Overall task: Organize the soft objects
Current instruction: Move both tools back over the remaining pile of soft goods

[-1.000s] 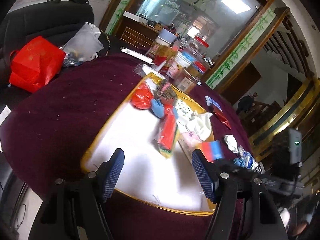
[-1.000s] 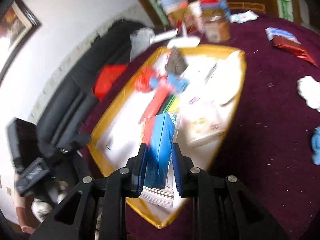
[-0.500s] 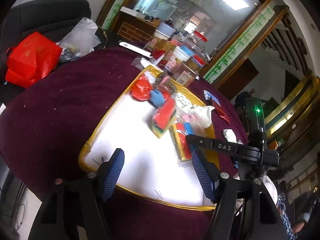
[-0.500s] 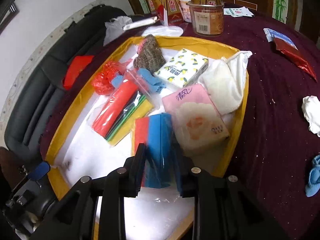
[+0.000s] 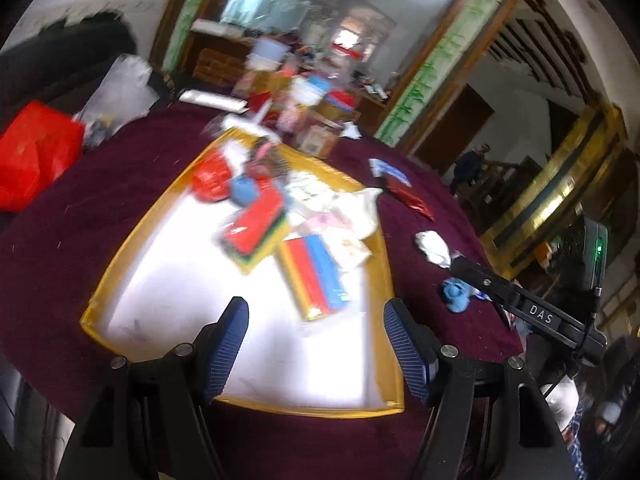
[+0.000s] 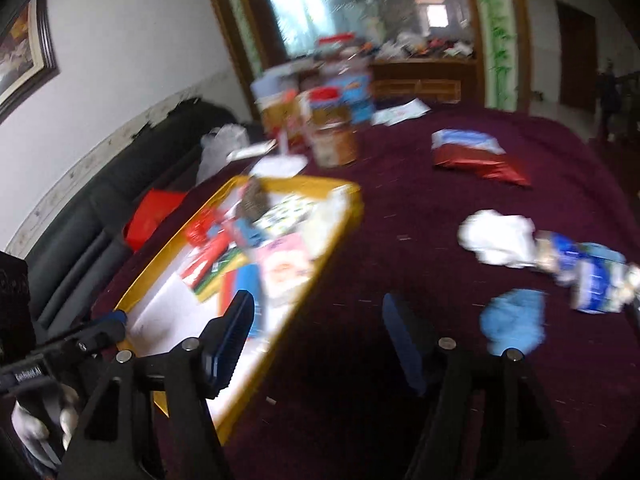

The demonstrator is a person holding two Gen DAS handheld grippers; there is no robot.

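You had both tools empty: left gripper (image 5: 316, 342) wide open above the near edge of the yellow-rimmed tray (image 5: 120, 248), right gripper (image 6: 316, 344) spread just as wide over the maroon tablecloth (image 6: 420, 208) beside it. The red-and-blue pack (image 5: 316, 276) lay flat in the tray next to the pink tissue pack (image 6: 284, 268), grouped with other soft packs, likely for sorting. Loose items waited on the cloth: blue cloth (image 6: 514, 326), white crumpled cloth (image 6: 498, 238), and a red foil packet (image 6: 476, 158) further off. Readable text: "DAS" on the right tool's body in the left view. Pack labels were too blurred to read.
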